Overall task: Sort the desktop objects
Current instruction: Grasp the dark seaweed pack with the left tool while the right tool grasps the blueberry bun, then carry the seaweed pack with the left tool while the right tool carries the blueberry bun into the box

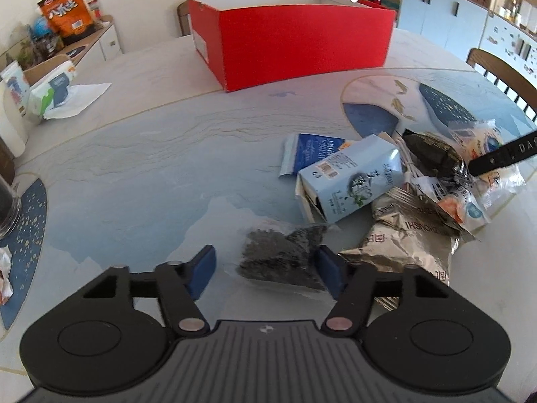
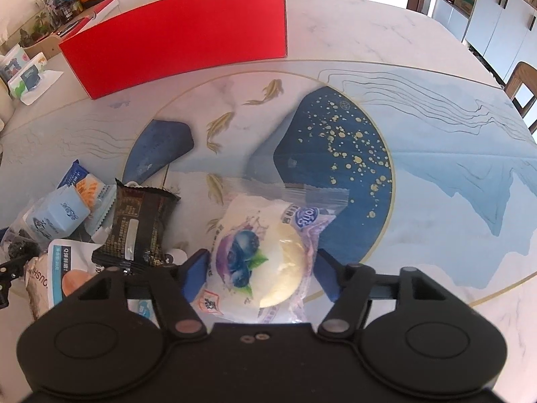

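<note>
My left claw (image 1: pixel 265 270) is spread wide, its blue pads either side of a clear bag of dark dried stuff (image 1: pixel 280 255) lying on the table (image 1: pixel 151 154); the right pad looks to touch the bag's edge, the left pad stands clear of it. Just right of that claw is a crumpled silver foil packet (image 1: pixel 402 245) whose print I read upside down as "ZHOUHEI..."; the rest is creased away. Ahead and right lies a pale blue carton (image 1: pixel 349 181) on its side with Chinese calligraphy and a barcode, too small to read. Far ahead stands the red box (image 1: pixel 295 43), open-topped. Off to the far left is an orange bag (image 1: pixel 67 8) with big white Chinese characters.

The right wrist view shows what the left cannot: my right claw (image 2: pixel 260 273) has its pads against both sides of a blueberry-printed bun packet (image 2: pixel 261 252), with a purple logo, upside down, near the top of the wrapper. Left of that claw sits a dark brown snack wrapper (image 2: pixel 141 225) with dense small print. From here the red box (image 2: pixel 181 37) is ahead and left.
</note>
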A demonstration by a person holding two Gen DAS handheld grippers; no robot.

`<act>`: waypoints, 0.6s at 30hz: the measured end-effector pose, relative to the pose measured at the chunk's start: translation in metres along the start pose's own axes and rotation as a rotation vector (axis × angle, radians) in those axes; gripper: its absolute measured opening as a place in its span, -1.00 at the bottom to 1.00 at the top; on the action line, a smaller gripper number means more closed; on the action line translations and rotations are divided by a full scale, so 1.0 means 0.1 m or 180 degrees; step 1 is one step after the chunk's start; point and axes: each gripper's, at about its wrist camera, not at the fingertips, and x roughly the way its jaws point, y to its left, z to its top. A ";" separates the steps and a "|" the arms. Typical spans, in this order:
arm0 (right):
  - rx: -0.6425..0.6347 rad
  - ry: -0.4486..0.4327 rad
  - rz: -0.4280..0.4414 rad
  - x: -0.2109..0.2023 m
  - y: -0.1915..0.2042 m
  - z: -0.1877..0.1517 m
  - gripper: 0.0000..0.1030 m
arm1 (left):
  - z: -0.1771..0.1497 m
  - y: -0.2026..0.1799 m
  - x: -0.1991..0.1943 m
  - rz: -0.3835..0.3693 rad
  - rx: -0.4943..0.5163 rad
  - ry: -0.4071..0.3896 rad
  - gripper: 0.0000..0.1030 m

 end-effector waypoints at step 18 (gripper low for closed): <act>0.0028 -0.0030 0.0022 -0.13 -0.04 0.04 0.04 | 0.11 0.06 -0.11 -0.0098 -0.0187 0.0013 -0.22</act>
